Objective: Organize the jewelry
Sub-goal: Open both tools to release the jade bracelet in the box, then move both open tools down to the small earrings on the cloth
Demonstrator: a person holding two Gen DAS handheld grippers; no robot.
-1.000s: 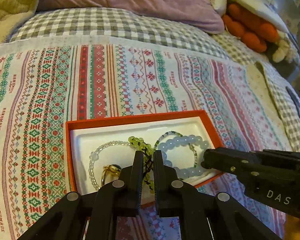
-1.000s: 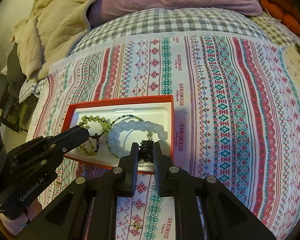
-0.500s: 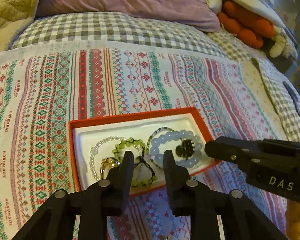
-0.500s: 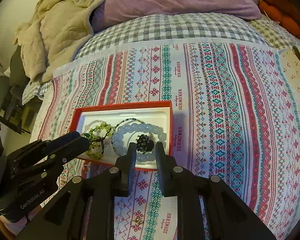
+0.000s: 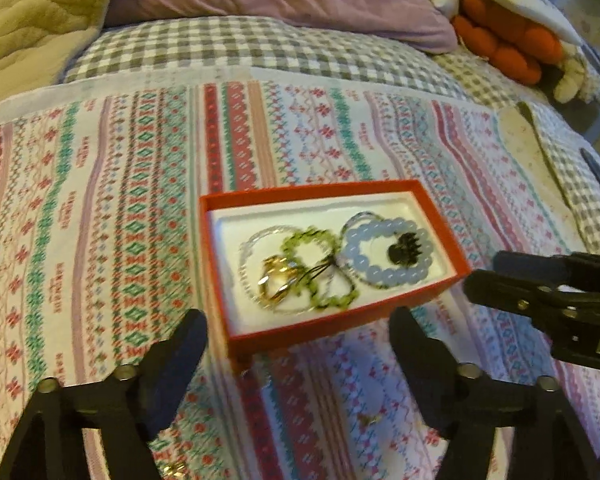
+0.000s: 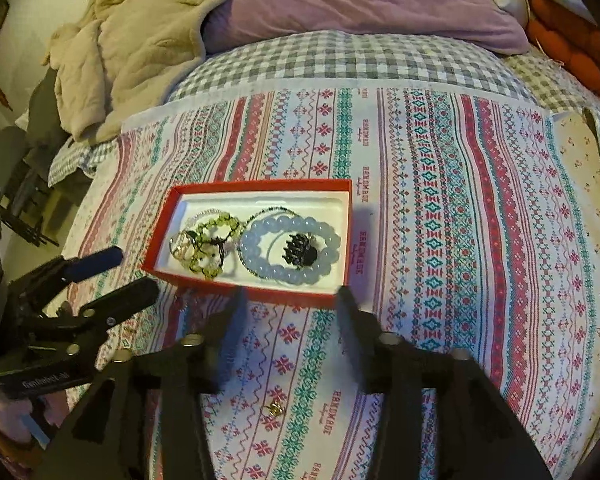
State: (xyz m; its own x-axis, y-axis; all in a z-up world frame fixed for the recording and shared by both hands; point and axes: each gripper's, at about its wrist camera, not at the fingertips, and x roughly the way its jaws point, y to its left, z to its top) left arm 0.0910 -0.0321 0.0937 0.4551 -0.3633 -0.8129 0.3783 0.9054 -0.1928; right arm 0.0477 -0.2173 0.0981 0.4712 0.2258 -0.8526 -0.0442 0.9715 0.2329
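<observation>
A: Warm, dim indoor light, yellowish overall. Both views bend hard at the edges; the right wrist view goes black in its corners.

B: Motion blur smears the patterned cloth and the close black fingers. No glare.

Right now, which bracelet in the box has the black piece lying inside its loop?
The pale blue bracelet, with the biggest beads, at the right end of the red box. The black piece lies within it; the green bracelet beside it rings nothing black.

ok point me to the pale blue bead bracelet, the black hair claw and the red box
pale blue bead bracelet [image 6: 256, 258]: right wrist view, lower-left beads
black hair claw [image 6: 300, 251]: right wrist view, its body
red box [image 6: 260, 186]: right wrist view, far wall
</observation>
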